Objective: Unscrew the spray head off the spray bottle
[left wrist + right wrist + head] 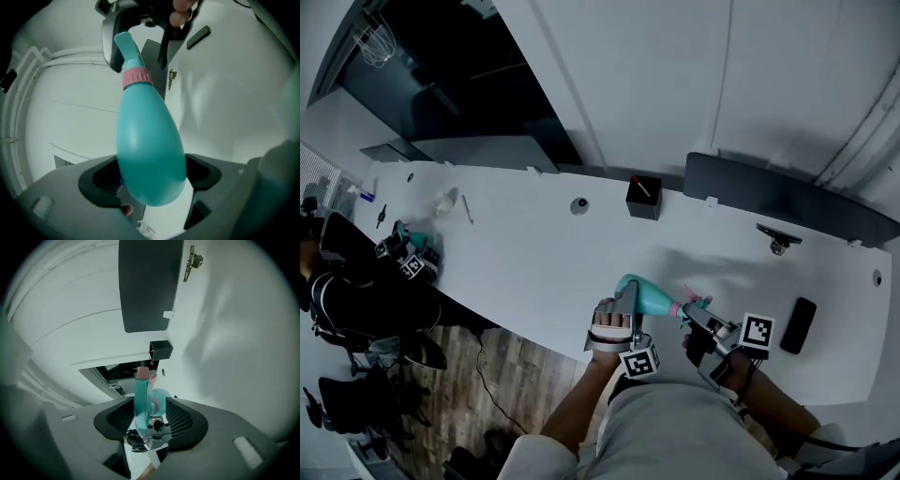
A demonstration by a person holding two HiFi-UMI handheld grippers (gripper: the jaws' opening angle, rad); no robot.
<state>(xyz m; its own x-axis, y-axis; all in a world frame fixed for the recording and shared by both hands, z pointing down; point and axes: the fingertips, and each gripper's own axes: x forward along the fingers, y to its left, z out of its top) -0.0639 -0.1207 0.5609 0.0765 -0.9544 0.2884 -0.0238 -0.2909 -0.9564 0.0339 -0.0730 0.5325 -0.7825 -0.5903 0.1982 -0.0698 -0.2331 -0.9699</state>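
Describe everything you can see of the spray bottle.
Teal, glossy, plastic-looking bottle, pear-shaped, with a pink collar and teal spray head still on. It is held roughly level over the table's near edge. The left hand-held gripper clamps its wide body; the spray head sits between the right hand-held gripper's open jaws.

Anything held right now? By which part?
Left gripper clamps the spray bottle by its wide base end. Right gripper is open around the spray head, not gripping.
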